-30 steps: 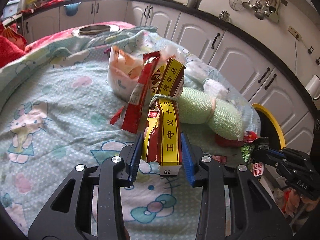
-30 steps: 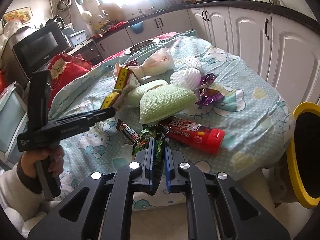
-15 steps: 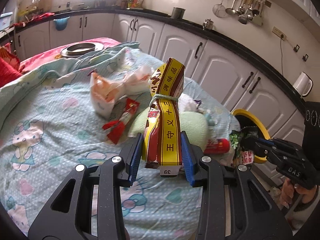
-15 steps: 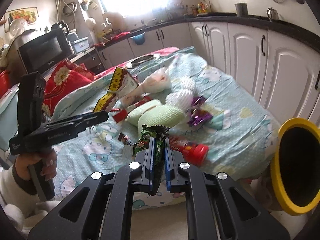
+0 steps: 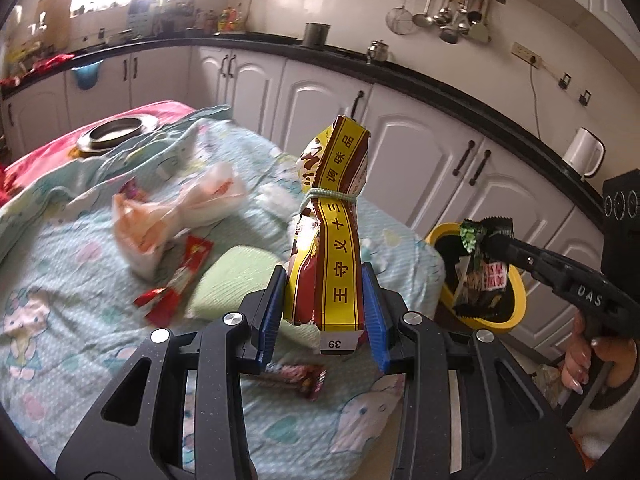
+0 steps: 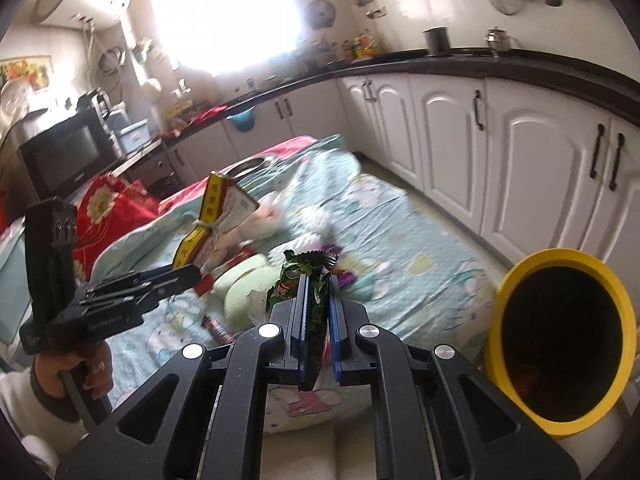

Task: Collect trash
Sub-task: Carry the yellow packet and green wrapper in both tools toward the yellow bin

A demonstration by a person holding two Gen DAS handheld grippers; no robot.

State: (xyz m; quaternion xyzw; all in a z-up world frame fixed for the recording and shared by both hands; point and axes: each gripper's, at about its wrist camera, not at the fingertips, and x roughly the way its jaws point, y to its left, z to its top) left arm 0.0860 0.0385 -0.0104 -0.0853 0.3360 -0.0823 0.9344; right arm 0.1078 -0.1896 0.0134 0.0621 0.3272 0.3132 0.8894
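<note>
While both loads are hanging clear of the bed, carrying them toward the yellow-rimmed bin (image 6: 560, 344) and keeping both grips firm. Holding, in the left gripper (image 5: 324, 312), the yellow-and-red seasoning packet (image 5: 332, 240), pinched low near its bottom edge with the pads partway closed on it, the tied neck and torn top standing tall above the fingers. Pinching, in the right gripper (image 6: 318, 320), the green snack wrapper (image 6: 310, 280) with the jaws fully closed on the thin film, its crimped end poking up past the fingertips.

Sitting off to the right of the right gripper and slightly below it, mouth tilted toward the camera; seen from the left wrist, lying beyond the right-hand load, to the right of the left gripper. Judging the right load as the closer one, so bringing it over the dark opening first and releasing only once it is hanging inside the rim. Watching the tall packet: being top-heavy, likely tipping or catching the rim, so lowering it end-first. Leaving for later the pale plastic bag (image 5: 176, 216), red wrapper (image 5: 180, 276) and green sponge-like pad (image 5: 232, 280), lying ahead and left of the left gripper on the patterned sheet (image 5: 60, 280).
</note>
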